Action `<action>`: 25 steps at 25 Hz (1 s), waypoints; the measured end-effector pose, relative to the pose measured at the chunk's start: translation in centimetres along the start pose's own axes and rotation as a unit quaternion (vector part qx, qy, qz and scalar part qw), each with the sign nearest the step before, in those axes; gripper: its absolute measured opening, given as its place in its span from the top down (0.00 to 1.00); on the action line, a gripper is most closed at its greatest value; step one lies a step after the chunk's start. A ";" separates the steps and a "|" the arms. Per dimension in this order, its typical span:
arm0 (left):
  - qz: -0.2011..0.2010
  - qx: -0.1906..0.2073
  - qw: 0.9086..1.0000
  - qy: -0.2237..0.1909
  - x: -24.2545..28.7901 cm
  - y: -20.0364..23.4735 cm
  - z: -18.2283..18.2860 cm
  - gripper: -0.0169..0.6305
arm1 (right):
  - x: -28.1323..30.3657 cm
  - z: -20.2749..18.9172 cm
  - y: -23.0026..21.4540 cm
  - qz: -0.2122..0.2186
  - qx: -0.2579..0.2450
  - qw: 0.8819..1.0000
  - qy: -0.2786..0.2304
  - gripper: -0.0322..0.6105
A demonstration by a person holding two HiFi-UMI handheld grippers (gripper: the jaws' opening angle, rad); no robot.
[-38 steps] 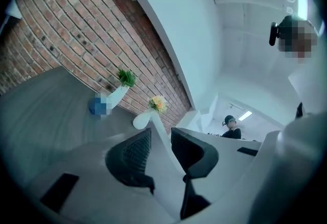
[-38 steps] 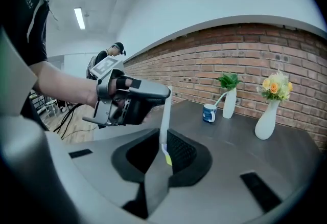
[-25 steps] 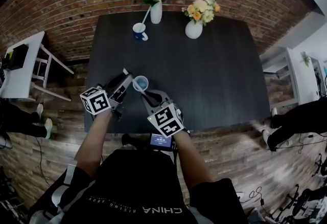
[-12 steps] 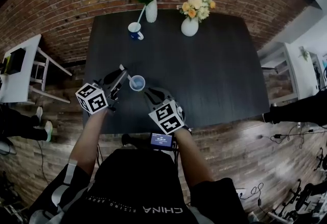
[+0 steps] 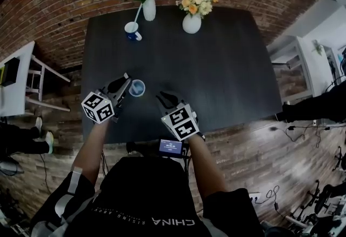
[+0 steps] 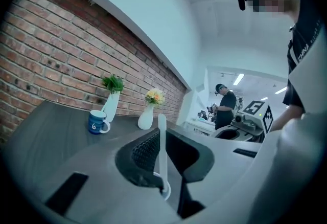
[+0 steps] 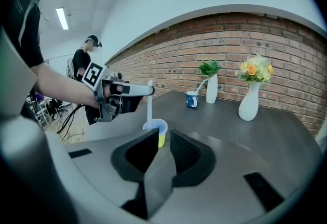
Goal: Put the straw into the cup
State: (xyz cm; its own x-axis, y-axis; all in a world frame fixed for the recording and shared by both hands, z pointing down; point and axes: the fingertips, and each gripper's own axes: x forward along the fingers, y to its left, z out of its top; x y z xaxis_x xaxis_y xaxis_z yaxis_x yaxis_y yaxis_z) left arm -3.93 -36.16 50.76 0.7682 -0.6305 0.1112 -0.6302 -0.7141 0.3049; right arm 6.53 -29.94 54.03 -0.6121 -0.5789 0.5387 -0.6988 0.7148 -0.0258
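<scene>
A small pale blue cup (image 5: 137, 88) with a yellow lower half (image 7: 156, 131) stands near the front left of the dark table (image 5: 216, 79). A white straw (image 7: 149, 103) stands upright with its lower end inside the cup. My left gripper (image 5: 123, 85) is shut on the straw's upper part (image 6: 162, 146), just left of the cup. The cup's rim (image 6: 166, 191) shows below the jaws in the left gripper view. My right gripper (image 5: 165, 99) is open and empty, a little to the right of the cup and nearer to me; in its own view (image 7: 164, 149) the cup sits beyond its jaws.
At the table's far edge stand a blue mug (image 5: 131, 30), a white vase with a green plant (image 5: 148, 10) and a white vase with flowers (image 5: 191, 22). A white stool (image 5: 24, 71) is off the table's left side. A person (image 6: 225, 108) stands in the background.
My left gripper has sunk and rolled with the straw, whose end now sits in the cup. My right gripper has drawn back from the cup toward me.
</scene>
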 end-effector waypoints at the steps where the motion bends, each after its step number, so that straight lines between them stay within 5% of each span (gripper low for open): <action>1: 0.004 -0.004 1.000 0.001 0.2 0.3 -0.4 0.92 | 0.0 -0.1 -0.2 0.000 0.002 1.000 0.000 0.86; 25: 0.055 -0.018 0.997 0.055 2.0 2.9 -7.1 0.92 | 2.1 -1.2 -4.1 0.019 0.033 0.999 0.011 0.86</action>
State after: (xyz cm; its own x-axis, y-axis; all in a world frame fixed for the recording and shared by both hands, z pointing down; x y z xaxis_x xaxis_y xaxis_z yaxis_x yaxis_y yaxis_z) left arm -3.47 -37.36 58.56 0.7036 -0.6659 0.2481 -0.7084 -0.6295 0.3193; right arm 8.50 -33.65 56.26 -0.6305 -0.5432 0.5545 -0.6992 0.7076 -0.1019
